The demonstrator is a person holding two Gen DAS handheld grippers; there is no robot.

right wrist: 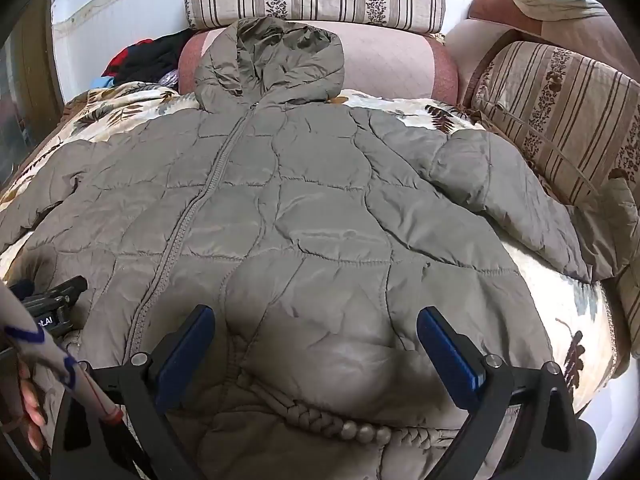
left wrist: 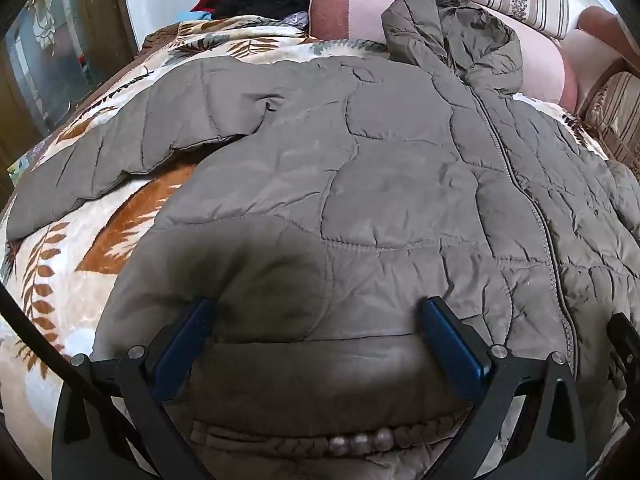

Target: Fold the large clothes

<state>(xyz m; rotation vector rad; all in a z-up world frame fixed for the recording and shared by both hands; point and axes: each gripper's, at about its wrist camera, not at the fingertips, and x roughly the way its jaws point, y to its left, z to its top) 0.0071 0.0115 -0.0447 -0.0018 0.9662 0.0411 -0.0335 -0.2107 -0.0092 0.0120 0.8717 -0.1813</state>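
Jacket point(right wrist: 304, 208) lies flat (quilted, zipped, sleeves spread); both grippers' jaws released

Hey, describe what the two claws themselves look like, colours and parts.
Both the left claw and right claw have black angular frames, silver pivot bolts and flat blue finger pads. A black cable runs beside the left one.

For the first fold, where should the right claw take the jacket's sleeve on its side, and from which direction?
Probably at the cuff end of the right sleeve, coming from the outer side. The sleeve lies spread out and angled away from the jacket body, so its far end is free. The right claw is open over the hem.
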